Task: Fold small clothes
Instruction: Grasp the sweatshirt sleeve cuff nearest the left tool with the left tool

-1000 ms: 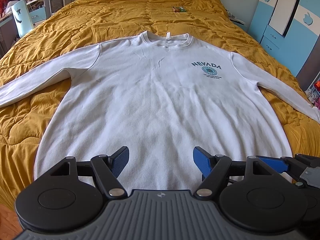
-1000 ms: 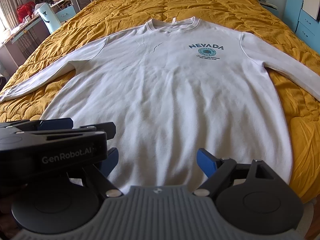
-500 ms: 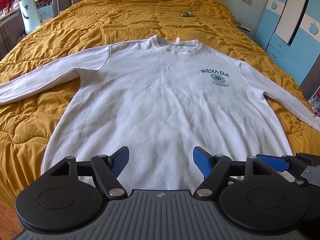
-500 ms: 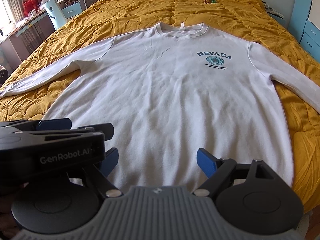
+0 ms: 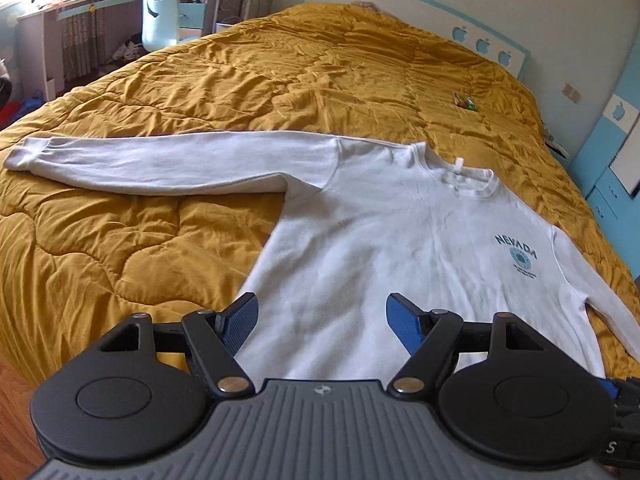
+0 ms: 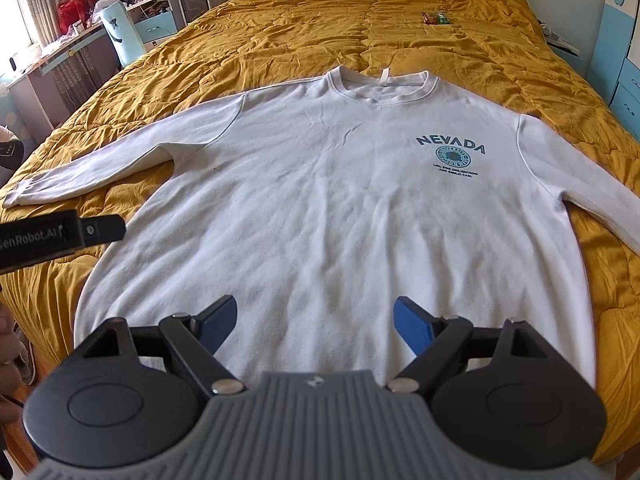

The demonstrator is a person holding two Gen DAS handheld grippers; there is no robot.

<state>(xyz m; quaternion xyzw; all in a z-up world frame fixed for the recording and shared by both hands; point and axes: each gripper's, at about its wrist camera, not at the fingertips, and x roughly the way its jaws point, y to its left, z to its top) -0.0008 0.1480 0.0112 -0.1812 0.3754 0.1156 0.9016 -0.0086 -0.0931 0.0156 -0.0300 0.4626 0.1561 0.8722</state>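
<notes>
A white long-sleeved sweatshirt [image 6: 332, 184] with a blue NEVADA print [image 6: 450, 147] lies flat, front up, sleeves spread, on a mustard quilt [image 6: 320, 16]. In the left wrist view the sweatshirt [image 5: 380, 240] runs to the right and its left sleeve [image 5: 160, 164] stretches across the quilt [image 5: 120, 248]. My left gripper [image 5: 322, 316] is open and empty above the hem's left part. My right gripper [image 6: 314, 320] is open and empty above the middle of the hem. The left gripper's body [image 6: 60, 234] shows at the left edge of the right wrist view.
A small colourful packet [image 6: 436, 19] lies on the quilt far beyond the collar. A desk and light blue chair [image 5: 160, 12] stand left of the bed. Blue cabinets [image 6: 628, 80] stand at the right. The bed's near edge lies just under the hem.
My left gripper has swung left and moved away from the right one, so the left sleeve now fills its view. The right gripper has moved a little forward. Both stay open.
</notes>
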